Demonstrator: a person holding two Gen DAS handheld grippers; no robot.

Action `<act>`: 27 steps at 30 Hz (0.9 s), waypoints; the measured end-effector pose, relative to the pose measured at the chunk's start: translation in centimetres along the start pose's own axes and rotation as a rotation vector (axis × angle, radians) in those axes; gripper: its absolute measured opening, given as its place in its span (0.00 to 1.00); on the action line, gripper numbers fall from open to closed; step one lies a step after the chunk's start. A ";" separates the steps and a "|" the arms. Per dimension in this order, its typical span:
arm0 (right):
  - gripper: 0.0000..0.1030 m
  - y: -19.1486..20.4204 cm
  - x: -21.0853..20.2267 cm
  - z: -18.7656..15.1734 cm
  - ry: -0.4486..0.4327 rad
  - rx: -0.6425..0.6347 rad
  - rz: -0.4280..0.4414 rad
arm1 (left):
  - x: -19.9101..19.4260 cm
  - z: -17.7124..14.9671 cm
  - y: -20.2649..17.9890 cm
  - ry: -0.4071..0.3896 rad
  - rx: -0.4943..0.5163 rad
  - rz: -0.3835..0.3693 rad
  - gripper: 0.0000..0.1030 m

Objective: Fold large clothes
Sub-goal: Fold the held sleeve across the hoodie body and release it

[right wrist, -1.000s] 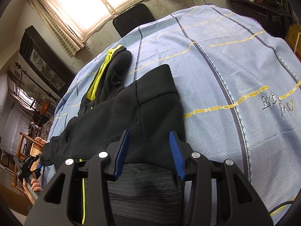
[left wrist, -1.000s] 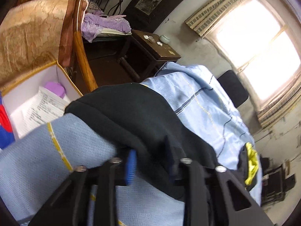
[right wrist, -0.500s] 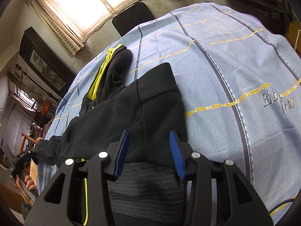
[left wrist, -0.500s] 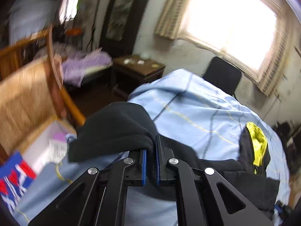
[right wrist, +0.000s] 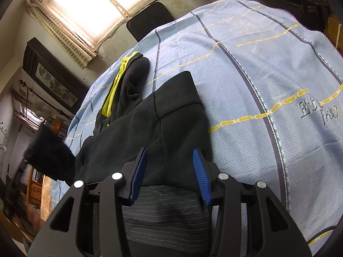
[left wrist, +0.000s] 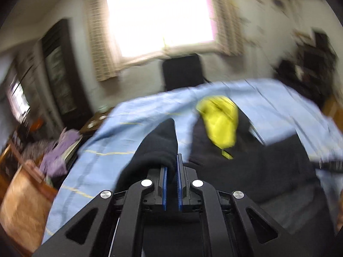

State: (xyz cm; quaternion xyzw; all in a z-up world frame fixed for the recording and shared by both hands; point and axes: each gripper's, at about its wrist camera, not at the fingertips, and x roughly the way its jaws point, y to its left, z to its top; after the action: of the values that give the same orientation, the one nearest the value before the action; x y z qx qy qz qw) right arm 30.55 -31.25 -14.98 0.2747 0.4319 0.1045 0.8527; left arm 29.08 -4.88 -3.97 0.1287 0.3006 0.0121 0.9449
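In the left wrist view, blurred by motion, the left hand-held gripper (left wrist: 171, 171) was clenched on a black sleeve (left wrist: 156, 147) of the hoodie (left wrist: 268, 171), its blue pads (left wrist: 164, 188) pressed close with the cloth bunched between them. The hoodie lay spread on a desk under a light blue cloth (left wrist: 133, 124), its yellow-lined hood (left wrist: 220, 122) toward a bright window (left wrist: 158, 15).

In the right wrist view, the right hand-held gripper (right wrist: 170, 175) hung over the hoodie (right wrist: 163, 128) with its jaws apart on either side of the black fabric; whether the pads (right wrist: 200, 173) pressed the cloth could not be told. A striped grey lining (right wrist: 167, 212) showed below them. The lifted sleeve (right wrist: 51, 158) hung at the left edge of the cloth (right wrist: 268, 68).
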 end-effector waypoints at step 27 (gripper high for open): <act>0.47 8.6 -2.1 -3.1 -0.091 -0.343 -0.026 | 4.5 -5.7 14.3 0.172 -0.370 0.049 0.86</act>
State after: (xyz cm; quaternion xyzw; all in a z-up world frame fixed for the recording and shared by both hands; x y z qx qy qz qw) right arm 27.32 -23.82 -10.23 0.1241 0.3721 0.1532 0.9070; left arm 30.35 10.71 -7.40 -0.0411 0.3697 0.1013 0.9227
